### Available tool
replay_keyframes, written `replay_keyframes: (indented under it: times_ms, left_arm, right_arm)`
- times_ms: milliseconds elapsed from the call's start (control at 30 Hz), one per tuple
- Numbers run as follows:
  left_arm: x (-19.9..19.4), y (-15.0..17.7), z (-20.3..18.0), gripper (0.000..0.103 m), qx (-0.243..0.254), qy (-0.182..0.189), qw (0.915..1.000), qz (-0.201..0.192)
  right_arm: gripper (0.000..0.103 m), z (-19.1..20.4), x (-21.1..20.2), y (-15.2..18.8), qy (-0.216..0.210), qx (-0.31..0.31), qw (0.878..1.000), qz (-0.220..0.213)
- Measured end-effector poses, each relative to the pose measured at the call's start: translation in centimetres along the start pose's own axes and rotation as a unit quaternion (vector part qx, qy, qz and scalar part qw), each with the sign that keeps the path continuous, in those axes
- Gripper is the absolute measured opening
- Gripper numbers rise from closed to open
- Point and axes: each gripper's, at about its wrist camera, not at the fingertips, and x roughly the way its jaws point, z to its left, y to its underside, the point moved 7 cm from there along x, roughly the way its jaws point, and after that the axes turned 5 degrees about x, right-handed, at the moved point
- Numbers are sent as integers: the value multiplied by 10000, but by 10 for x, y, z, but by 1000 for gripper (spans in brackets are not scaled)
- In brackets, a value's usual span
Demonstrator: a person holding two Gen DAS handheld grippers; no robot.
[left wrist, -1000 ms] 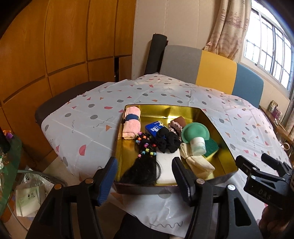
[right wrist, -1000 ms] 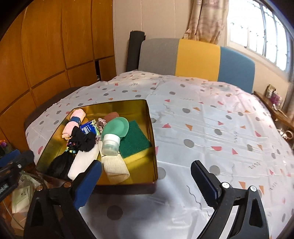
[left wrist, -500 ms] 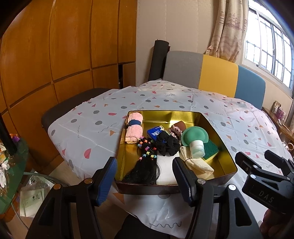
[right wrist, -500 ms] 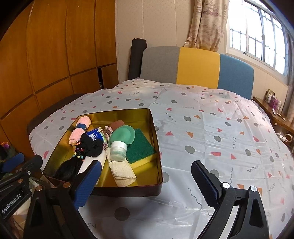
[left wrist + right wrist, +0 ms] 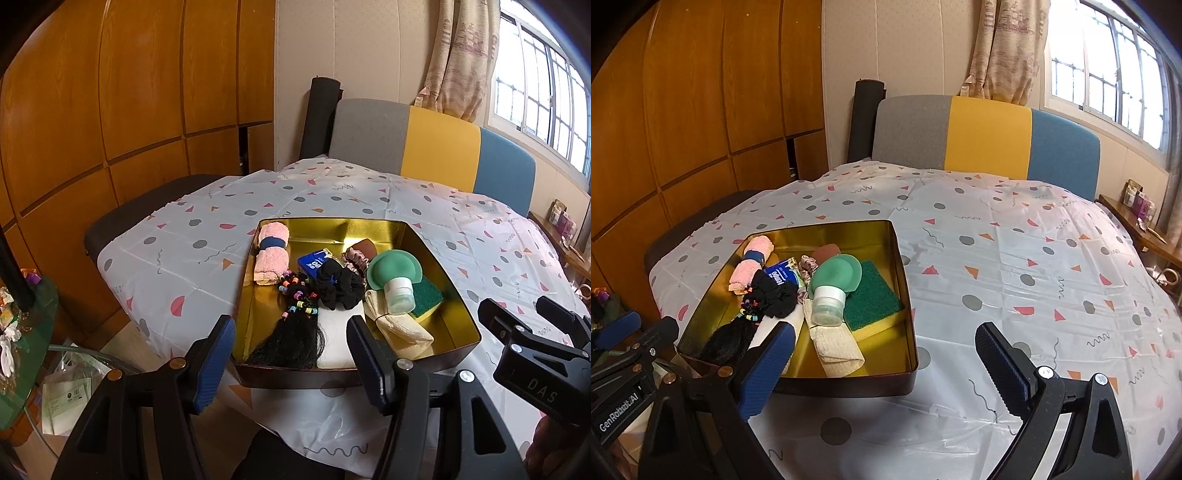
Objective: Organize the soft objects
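One tin [image 5: 458, 314], two towel rolls [image 5: 272, 254], one sponge [image 5: 428, 295].

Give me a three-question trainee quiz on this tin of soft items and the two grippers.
1. True or false: the pink rolled towel has a blue band around it.
2. What lies partly on the green scouring sponge? A) black scrunchie B) green squeeze bottle C) hair extension
3. Fill in: both the left gripper and the right gripper have their jaws ____ and hold nothing.

Key
1. True.
2. B: the green squeeze bottle overlaps the sponge's left edge inside the gold tin.
3. Open.
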Motion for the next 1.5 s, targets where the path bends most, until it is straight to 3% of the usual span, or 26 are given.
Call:
replay_keyframes:
  times_ms: [1500]
  left_arm:
    - [3,5,2,63,-8,-15,9999,161]
  right_arm:
    - [100,0,-2,2,32,4,10000,-18]
